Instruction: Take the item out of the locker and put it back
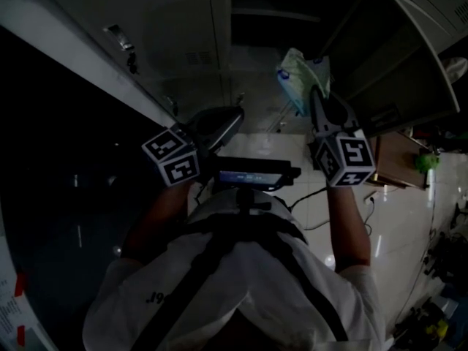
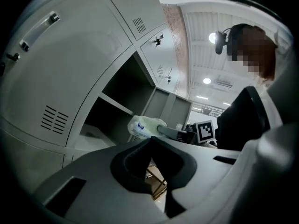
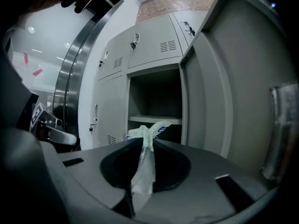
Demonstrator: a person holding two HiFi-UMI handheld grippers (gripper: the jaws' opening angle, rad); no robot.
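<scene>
1. Pale-green bag (image 3: 145, 166) sits pinched between the right gripper's (image 3: 148, 143) jaws, just in front of the open locker (image 3: 154, 119).
2. Left gripper (image 2: 152, 141) is clenched on nothing, alongside.

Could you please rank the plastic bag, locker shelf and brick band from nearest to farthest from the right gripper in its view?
1. Plastic bag: pinched in the right gripper.
2. Locker shelf: straight ahead, beyond the bag.
3. Brick band: at the view's top, farthest back.
</scene>
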